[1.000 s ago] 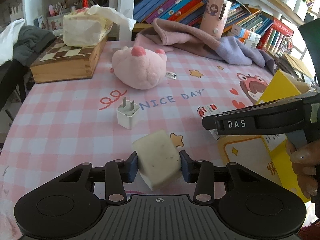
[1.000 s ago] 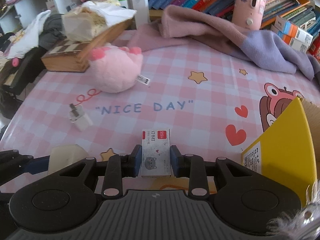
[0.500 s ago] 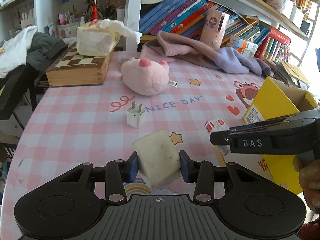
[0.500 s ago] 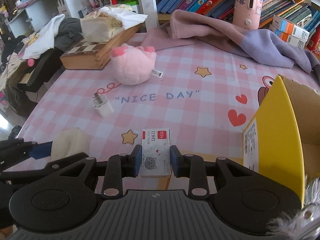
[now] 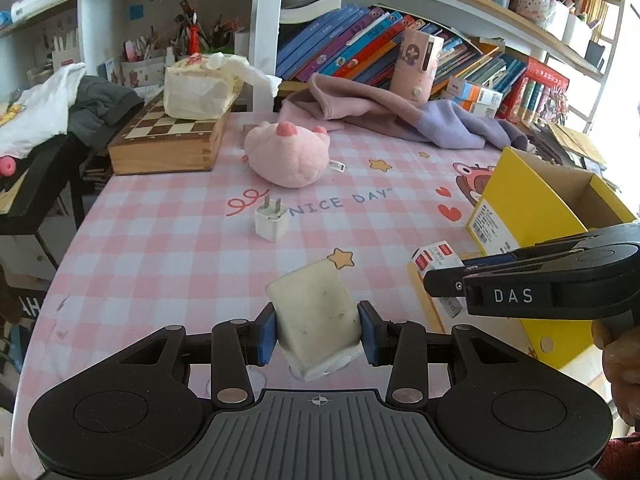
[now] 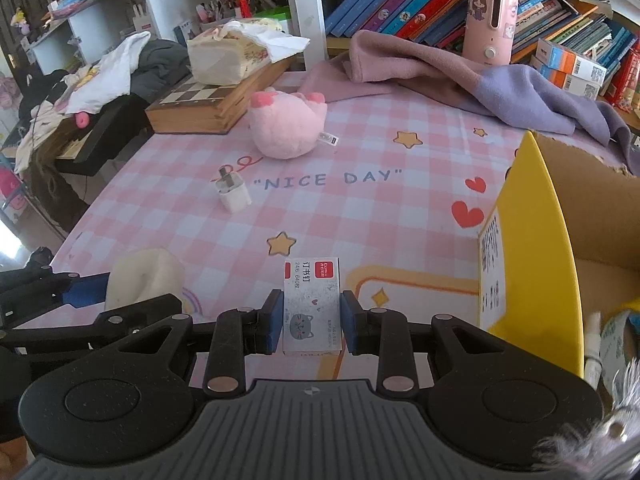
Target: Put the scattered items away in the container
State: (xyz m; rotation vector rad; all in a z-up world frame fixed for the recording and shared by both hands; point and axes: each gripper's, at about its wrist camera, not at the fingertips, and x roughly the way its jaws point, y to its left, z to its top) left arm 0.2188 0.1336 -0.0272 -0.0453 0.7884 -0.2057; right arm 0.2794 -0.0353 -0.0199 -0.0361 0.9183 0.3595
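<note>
My left gripper [image 5: 318,334] is shut on a cream-coloured block [image 5: 314,320], held above the pink checked tablecloth [image 5: 160,248]. My right gripper [image 6: 311,320] is shut on a small white staples box [image 6: 312,306] with a red label and a cat drawing. That box [image 5: 434,254] and the right gripper's side also show at the right of the left wrist view. The yellow cardboard box [image 6: 532,248] stands open just right of the right gripper, some items lying inside it. A white charger plug [image 5: 272,222] and a pink plush toy [image 5: 290,156] lie on the cloth further off.
A wooden chessboard case [image 5: 168,140] with a tissue pack [image 5: 200,88] on top sits at the far left. A pink and purple cloth [image 5: 400,116] is heaped at the back before a bookshelf [image 5: 360,48]. A pink cylinder device [image 6: 492,20] stands there. Clothes lie on a black stand [image 5: 48,120] left of the table.
Both grippers have pulled back and risen with their loads, so more of the table shows. The yellow box has come further into both views.
</note>
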